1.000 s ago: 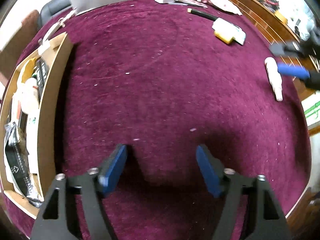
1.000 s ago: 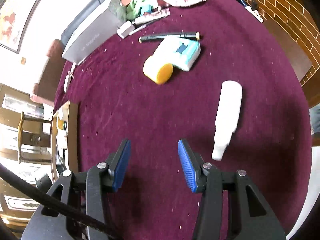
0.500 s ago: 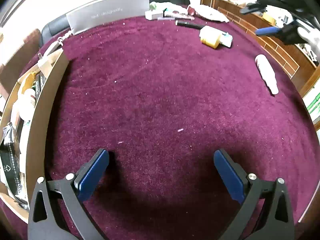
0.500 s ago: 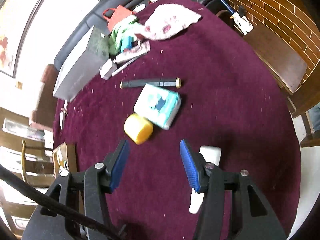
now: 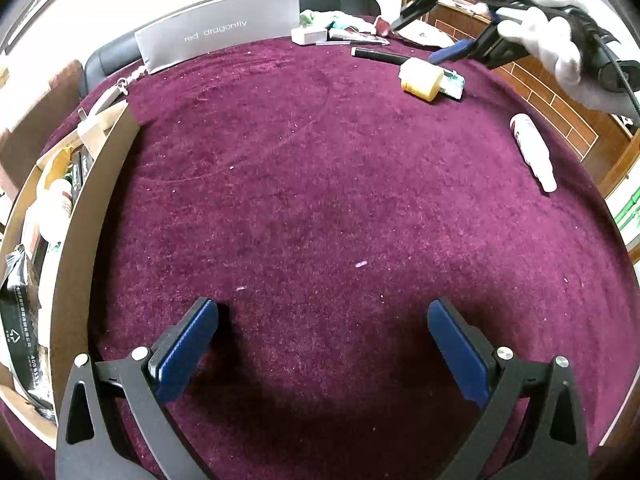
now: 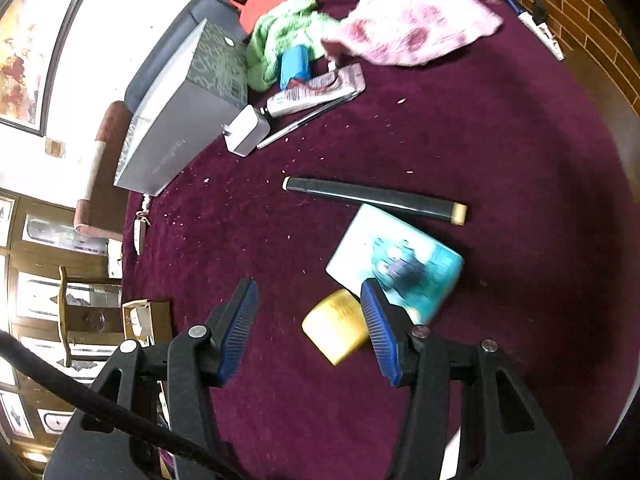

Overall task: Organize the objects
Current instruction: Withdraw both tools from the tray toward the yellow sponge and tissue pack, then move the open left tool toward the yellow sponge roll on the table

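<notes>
My left gripper is open wide and empty, low over the maroon cloth. My right gripper is open and empty, hovering above a yellow jar that lies beside a teal-and-white packet. A black tube with a tan cap lies just beyond them. In the left wrist view the right gripper hangs over the jar, and a white bottle lies on its side at the right. A cardboard box with several items stands at the left.
A grey box, a white charger, a toothpaste tube, a green cloth and a pink cloth crowd the far edge. A brick-pattern ledge borders the right side.
My right gripper has moved away from the white bottle toward the far side, now over the yellow jar. My left gripper opened wider and drew back and up.
</notes>
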Tool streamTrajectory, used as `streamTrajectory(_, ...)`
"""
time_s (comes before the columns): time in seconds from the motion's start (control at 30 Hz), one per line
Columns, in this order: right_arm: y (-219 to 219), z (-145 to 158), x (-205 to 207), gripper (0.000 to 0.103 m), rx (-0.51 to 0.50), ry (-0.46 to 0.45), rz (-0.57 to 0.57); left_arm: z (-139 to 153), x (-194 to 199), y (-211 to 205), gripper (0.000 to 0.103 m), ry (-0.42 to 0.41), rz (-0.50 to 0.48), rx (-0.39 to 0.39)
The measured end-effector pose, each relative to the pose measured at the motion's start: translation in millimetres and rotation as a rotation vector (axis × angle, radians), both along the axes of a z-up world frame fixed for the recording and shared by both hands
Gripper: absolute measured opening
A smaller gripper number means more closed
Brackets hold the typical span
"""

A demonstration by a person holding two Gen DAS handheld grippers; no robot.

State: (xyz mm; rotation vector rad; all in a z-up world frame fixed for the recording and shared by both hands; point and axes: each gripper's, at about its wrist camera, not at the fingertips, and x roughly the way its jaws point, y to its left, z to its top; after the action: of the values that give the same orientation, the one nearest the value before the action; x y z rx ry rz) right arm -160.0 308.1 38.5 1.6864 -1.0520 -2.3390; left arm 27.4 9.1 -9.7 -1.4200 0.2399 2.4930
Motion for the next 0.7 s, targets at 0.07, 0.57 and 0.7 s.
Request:
streamTrajectory(0.07, -10, -12, -2, 0.054, -0.003, -0.044, 0.034, 0, 0, 0, 0.102, 0.000, 0.000, 0.000)
streamTrajectory(0.57, 39, 25, 32, 0.066, -0.064, 0.042, -0.061, 0, -1, 0, 0.102, 0.004, 0.000, 0.003)
streamTrajectory(0.7, 47, 14, 9, 0.066, 0.015, 0.021, -0.117, 0, -1, 0, 0.102, 0.004, 0.000, 0.002)
